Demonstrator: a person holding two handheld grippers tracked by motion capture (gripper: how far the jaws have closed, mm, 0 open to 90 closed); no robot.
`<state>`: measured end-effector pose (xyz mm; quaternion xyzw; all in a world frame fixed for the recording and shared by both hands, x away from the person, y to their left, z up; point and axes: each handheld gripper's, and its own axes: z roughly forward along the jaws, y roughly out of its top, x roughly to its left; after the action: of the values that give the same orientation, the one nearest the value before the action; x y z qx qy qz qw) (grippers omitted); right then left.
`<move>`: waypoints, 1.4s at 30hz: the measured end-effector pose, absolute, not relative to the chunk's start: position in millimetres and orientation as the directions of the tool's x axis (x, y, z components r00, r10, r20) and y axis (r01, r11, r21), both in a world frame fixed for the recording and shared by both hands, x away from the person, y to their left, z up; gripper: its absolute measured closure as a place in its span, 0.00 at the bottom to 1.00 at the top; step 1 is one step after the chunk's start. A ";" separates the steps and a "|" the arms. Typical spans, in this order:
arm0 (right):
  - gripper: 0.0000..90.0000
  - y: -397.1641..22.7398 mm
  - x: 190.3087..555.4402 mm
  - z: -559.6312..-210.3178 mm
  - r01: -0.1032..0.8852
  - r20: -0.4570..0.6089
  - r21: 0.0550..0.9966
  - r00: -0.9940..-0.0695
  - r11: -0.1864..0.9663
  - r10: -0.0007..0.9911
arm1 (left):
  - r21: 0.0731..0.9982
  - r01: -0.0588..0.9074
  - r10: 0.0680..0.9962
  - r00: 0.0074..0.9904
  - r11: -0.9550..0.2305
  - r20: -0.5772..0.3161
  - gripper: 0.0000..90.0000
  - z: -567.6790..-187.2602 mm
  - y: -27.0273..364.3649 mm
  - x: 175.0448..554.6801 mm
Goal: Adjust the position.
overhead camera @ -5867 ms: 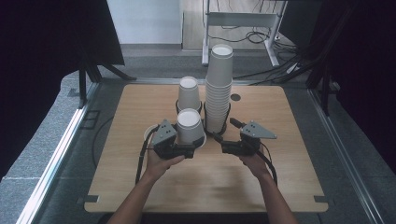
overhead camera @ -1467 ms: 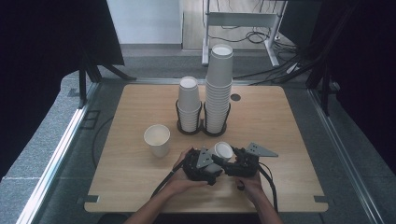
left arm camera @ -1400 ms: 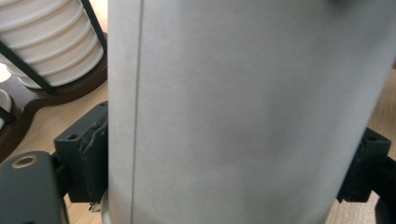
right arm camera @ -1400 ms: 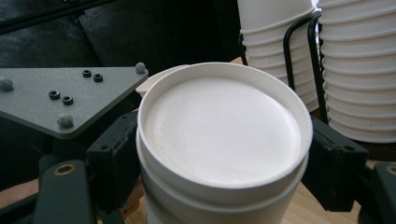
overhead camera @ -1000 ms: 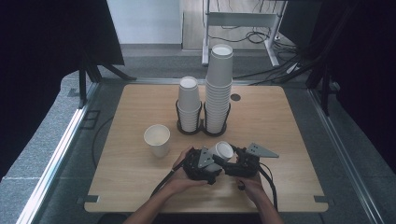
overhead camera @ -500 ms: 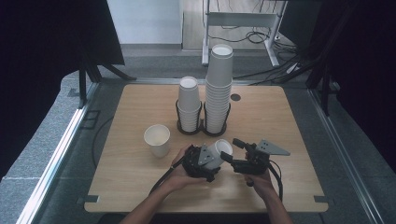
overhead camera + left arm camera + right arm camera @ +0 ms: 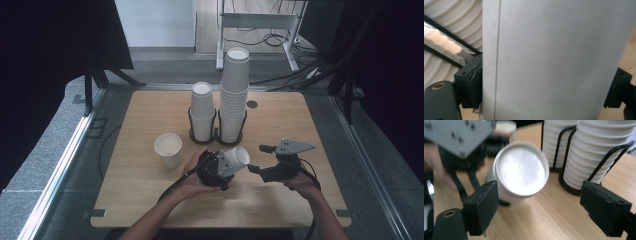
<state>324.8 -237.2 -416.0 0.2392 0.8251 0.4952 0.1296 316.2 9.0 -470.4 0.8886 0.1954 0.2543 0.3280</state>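
Now, from the high view, the left gripper [image 7: 216,170] has the paper cup [image 7: 234,161] clamped by its wall, tipped on its side with the open mouth turned toward the right gripper [image 7: 255,159]. A second ago the two grippers sat close together at that cup; since then the right one has pulled away to the right and lifted a little, so its jaws stand apart from the cup with nothing between them. I judge that a cup has just been parted from its neighbour, or handed over, and the held one is now free to be set down. Counting: one cup in the grip, one single cup [image 7: 168,150] standing upright on the table [image 7: 310,120] to the left, and two stacks in the black wire holder [image 7: 216,136] — a short stack [image 7: 202,111] and a tall stack [image 7: 234,95]. How many cups each stack has I cannot count exactly.

Next, the left gripper view: the cup's white wall [image 7: 559,60] fills the space between the two black pads [image 7: 475,85], which press on it from both sides — a firm grasp. The ribbed rims of a stack [image 7: 454,22] show behind.

Last, the right gripper view: the jaws are spread wide and bare, one at each lower corner. Between and beyond them the held cup's mouth [image 7: 520,171] faces the camera, with the left gripper's grey plate [image 7: 456,135] above it and both stacks [image 7: 599,152] in their holder to the right.
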 end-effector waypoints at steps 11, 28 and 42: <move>0.14 -196.4 345.1 -400.2 0.207 -0.099 0.606 -0.939 0.769 0.330 | 0.606 0.119 0.462 0.765 -0.786 0.449 0.14 -475.1 -0.9 313.6; 0.15 -153.9 363.8 -413.0 0.218 0.005 0.390 -0.972 0.895 0.235 | 0.472 -0.014 0.360 0.628 -0.881 0.690 0.14 -481.3 -17.8 298.3; 0.24 -156.4 371.5 -420.6 0.257 0.074 0.374 -0.966 0.891 0.248 | 0.478 -0.024 0.359 0.628 -0.878 0.691 0.10 -488.0 -24.8 297.6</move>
<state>371.5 -156.4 -420.6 0.1299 0.9723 0.1938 -0.0119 297.6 -24.8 -488.0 0.8730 0.0960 0.4206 0.2277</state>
